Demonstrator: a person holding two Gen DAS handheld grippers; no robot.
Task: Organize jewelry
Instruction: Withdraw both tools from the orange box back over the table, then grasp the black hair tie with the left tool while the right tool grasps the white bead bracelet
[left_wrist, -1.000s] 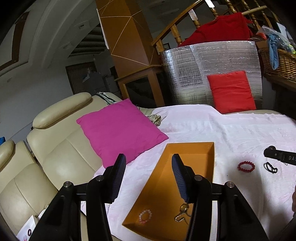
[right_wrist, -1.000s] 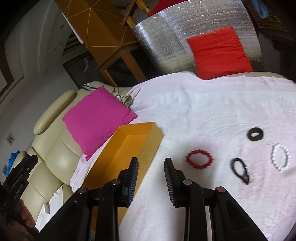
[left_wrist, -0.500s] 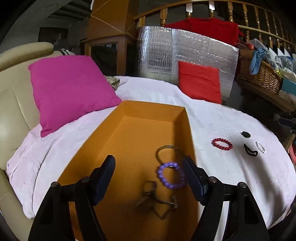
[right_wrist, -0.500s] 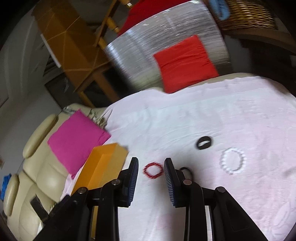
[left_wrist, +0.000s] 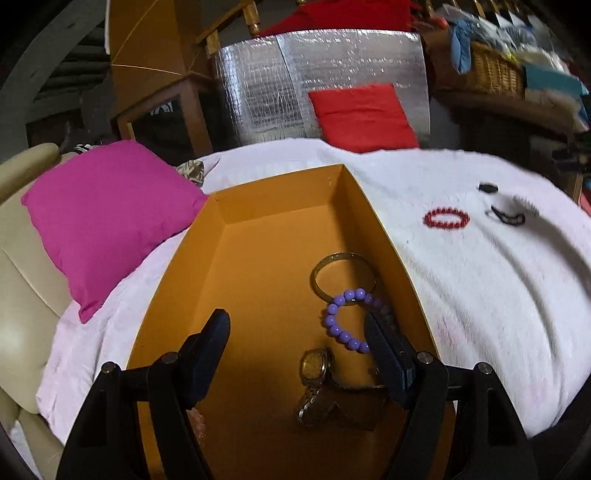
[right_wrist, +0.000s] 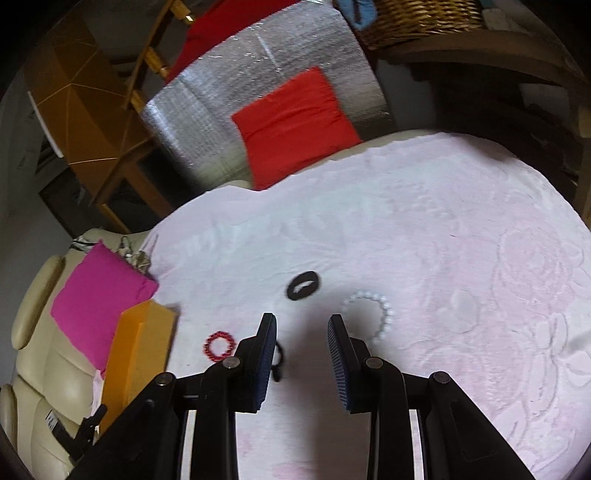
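Observation:
My left gripper (left_wrist: 297, 325) hangs open over the orange box (left_wrist: 258, 206), with nothing between its fingers. In the box lie a gold bangle (left_wrist: 317, 271), a purple bead bracelet (left_wrist: 338, 325) partly behind the right finger, and a wristwatch (left_wrist: 314, 365). On the white cloth a red bead bracelet (left_wrist: 446, 218) lies to the right of the box. My right gripper (right_wrist: 301, 323) stands narrowly open and empty above the cloth. A black scrunchie (right_wrist: 303, 285) lies just beyond it, a white bead bracelet (right_wrist: 373, 314) to its right and the red bracelet (right_wrist: 218, 345) to its left. A thin black hair tie (right_wrist: 279, 360) peeks out beside the left finger.
A magenta cushion (left_wrist: 107, 214) lies on the cream sofa (left_wrist: 22, 280) left of the box. A red cushion (right_wrist: 291, 125) leans on a silver foil panel (right_wrist: 229, 99) at the back. A wicker basket (left_wrist: 487, 70) sits on a shelf at the far right.
My left gripper sank and tipped down over the box, and its jaws spread wider. My right gripper swept right across the cloth, from beside the box to near the scrunchie and white bracelet.

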